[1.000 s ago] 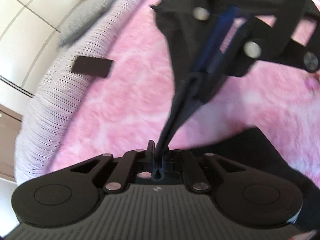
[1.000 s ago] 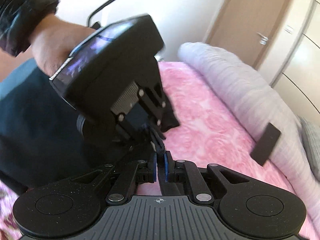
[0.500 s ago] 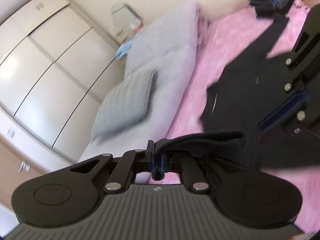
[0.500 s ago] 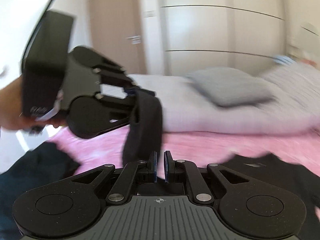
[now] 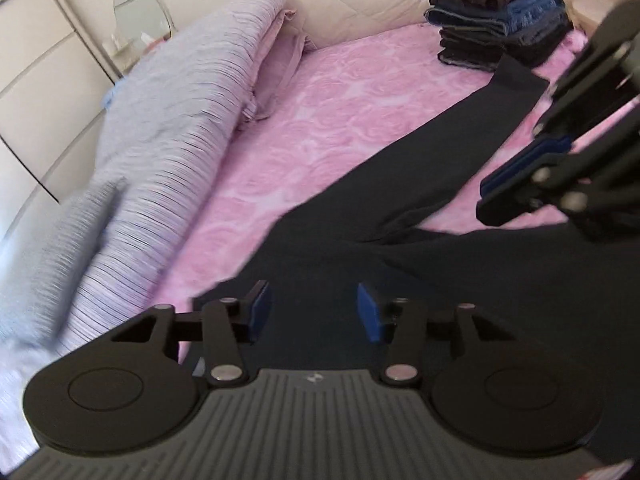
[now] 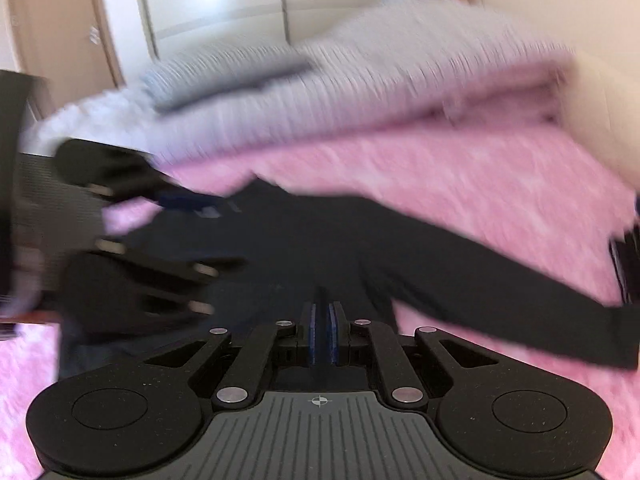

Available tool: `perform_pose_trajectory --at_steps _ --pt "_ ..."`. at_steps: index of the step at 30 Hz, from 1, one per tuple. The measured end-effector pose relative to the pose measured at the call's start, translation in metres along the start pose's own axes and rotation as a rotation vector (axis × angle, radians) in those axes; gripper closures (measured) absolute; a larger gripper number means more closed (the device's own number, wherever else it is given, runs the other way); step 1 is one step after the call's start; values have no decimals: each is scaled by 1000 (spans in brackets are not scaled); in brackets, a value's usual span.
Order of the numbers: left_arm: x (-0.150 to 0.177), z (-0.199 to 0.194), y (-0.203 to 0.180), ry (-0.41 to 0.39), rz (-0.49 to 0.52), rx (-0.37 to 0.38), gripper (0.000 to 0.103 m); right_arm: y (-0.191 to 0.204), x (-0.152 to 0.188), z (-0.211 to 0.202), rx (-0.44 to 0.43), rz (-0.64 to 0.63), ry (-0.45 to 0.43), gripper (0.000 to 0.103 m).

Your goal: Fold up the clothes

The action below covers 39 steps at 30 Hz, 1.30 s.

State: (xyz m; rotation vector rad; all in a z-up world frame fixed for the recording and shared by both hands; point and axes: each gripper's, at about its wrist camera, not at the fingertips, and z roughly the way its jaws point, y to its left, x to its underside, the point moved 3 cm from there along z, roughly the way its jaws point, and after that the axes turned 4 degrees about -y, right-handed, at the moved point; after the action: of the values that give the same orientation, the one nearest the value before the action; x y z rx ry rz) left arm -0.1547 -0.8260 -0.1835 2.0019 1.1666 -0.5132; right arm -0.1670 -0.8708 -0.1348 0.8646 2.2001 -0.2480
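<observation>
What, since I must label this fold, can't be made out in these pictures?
- Left wrist view: the garment's near part lies under the left gripper, whose jaws are opening, nothing pinched; the right gripper covers its right side.
- Left wrist view: the stack's items are too small to count.
- Right wrist view: motion blur; whether the right gripper pinches cloth is unclear.

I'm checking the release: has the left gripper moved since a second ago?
Yes. The left gripper has swung from the bed's foot toward the folded clothes stack by the headboard; its jaws are opening, nothing between them.
</observation>
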Motion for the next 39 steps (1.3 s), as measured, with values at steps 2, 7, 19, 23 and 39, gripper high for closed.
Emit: perform_pose_trajectory --at_steps 2,7,19,23,39 --pt "16 -11 -4 23 -30 -12 43 -21 13 7 14 35 62 95" --pt "89 -37 -3 201 -8 -80 41 -27 34 32 -43 52 168 94" --pt "248 -58 42 489 -31 -285 41 24 20 64 -136 7 212 46" --pt "265 -54 63 425 -193 -304 46 53 25 71 -157 -47 250 46" --pt "282 -61 26 322 -211 -538 98 303 -56 209 -726 -521 343 46"
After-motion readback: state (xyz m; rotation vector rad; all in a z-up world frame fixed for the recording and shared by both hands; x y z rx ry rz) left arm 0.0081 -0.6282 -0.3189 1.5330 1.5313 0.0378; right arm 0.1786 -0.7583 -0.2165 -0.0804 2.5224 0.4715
